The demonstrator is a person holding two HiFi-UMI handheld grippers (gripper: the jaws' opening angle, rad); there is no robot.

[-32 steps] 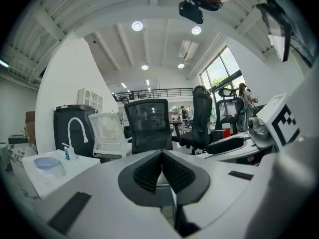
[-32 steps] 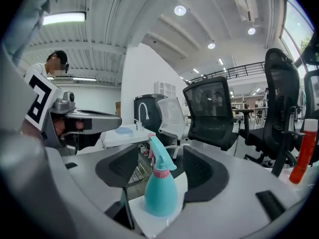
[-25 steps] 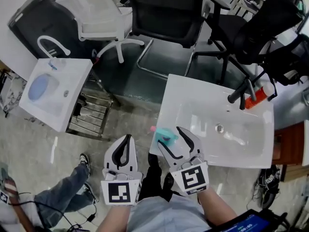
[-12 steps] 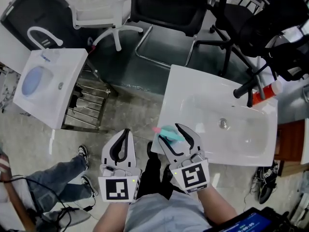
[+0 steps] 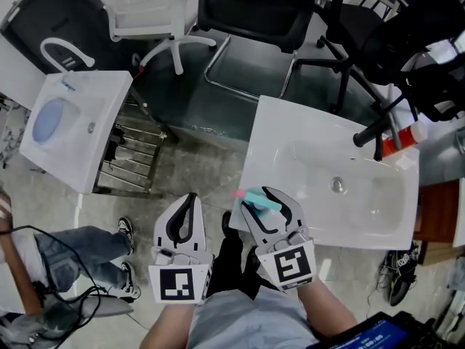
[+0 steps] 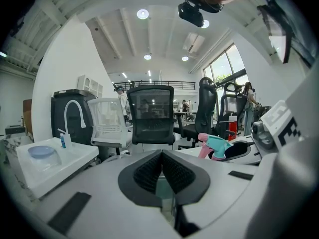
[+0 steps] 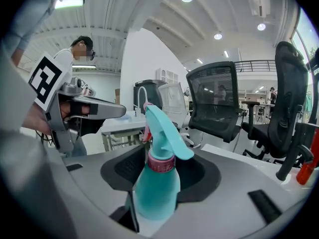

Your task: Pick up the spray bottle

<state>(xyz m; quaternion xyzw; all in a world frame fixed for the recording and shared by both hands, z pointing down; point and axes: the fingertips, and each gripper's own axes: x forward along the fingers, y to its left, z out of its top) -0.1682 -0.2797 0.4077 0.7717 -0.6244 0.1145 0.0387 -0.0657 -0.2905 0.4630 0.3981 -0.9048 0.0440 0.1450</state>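
Note:
A teal spray bottle [image 5: 261,200] with a pink nozzle stands upright on the front left corner of the white washbasin [image 5: 320,140]. My right gripper [image 5: 256,198] reaches around it, and its jaws are closing. The bottle [image 7: 157,183] stands between them with a thin gap still showing at its left side. My left gripper [image 5: 190,197] hangs beside it off the basin's left edge. Its pads [image 6: 149,171] meet, with nothing between them. In the left gripper view the bottle [image 6: 217,146] shows to the right, inside the right gripper's fingers.
A black tap [image 5: 370,133] and an orange bottle [image 5: 399,142] stand at the basin's far right. A second washbasin [image 5: 80,122] with a metal rack [image 5: 131,166] beside it is at left. Office chairs [image 5: 254,13] stand beyond. A person's legs [image 5: 73,246] are at lower left.
The right jaws have drawn in around the spray bottle. Both grippers sank a little, then held still. The person at lower left has shifted a leg.

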